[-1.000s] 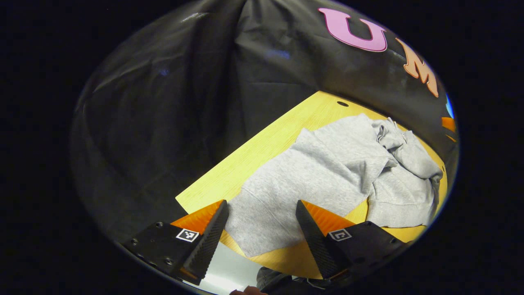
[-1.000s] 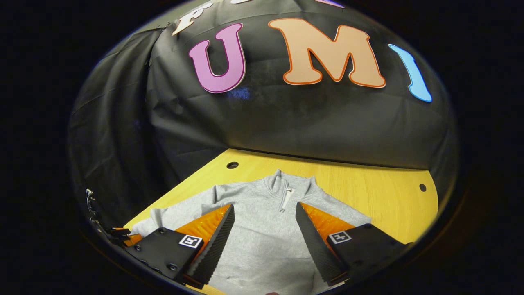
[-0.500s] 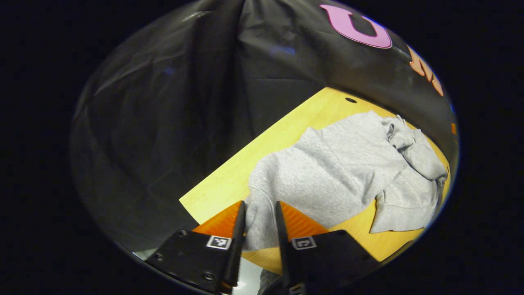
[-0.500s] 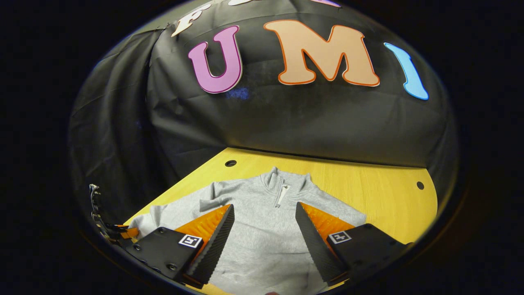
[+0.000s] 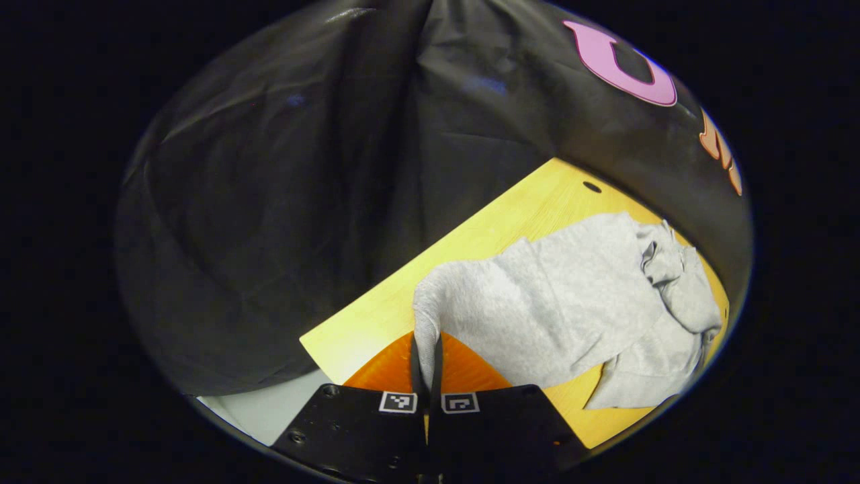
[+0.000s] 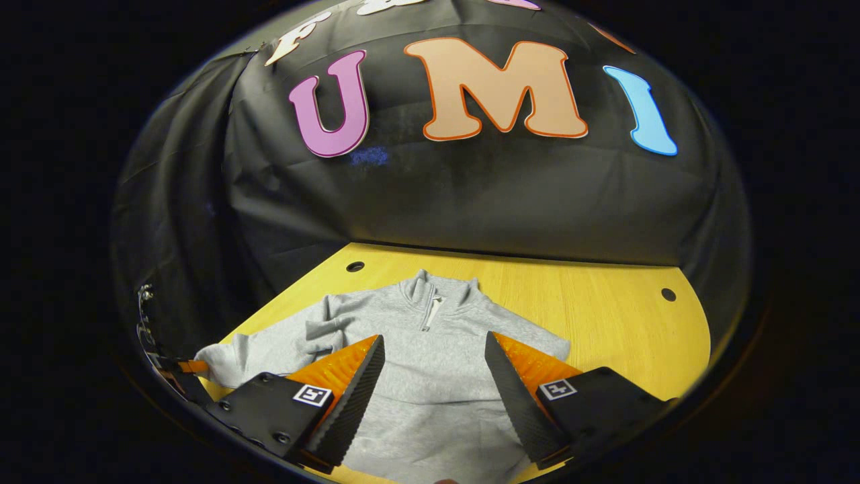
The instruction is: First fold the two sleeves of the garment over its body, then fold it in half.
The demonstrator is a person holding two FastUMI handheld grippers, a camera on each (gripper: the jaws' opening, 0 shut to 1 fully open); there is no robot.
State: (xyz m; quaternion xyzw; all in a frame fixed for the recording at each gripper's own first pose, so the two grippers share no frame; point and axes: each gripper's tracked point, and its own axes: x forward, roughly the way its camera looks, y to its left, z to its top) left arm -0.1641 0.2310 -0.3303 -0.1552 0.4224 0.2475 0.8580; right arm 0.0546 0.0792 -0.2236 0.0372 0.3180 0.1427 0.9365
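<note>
Grey fleece sleeve end [image 5: 426,323] pinched between both fingers of the left gripper [image 5: 426,356], which are drawn together with only the cloth between them. Fabric rises out of the pinch in a narrow ridge, lifted off the board, then widens toward the garment [image 5: 564,296] beyond. In the left gripper view the sleeve runs up and right into a bunched heap of folds at the far end; part of the body hangs lower at the right edge.

Right gripper [image 6: 435,376] stands wide apart, fingers clear of each other, hovering over the chest of the garment [image 6: 430,363]; whether the tips touch the cloth is not clear. Seen from here the garment lies front up, collar [image 6: 437,296] with short zip pointing toward the wall. Its one visible sleeve stretches out to the left, where the left gripper [image 6: 176,368] shows at its end.

Garment rests on a yellow wooden table [image 6: 605,316], toward its left side. Black cloth wall [image 6: 470,195] behind.
</note>
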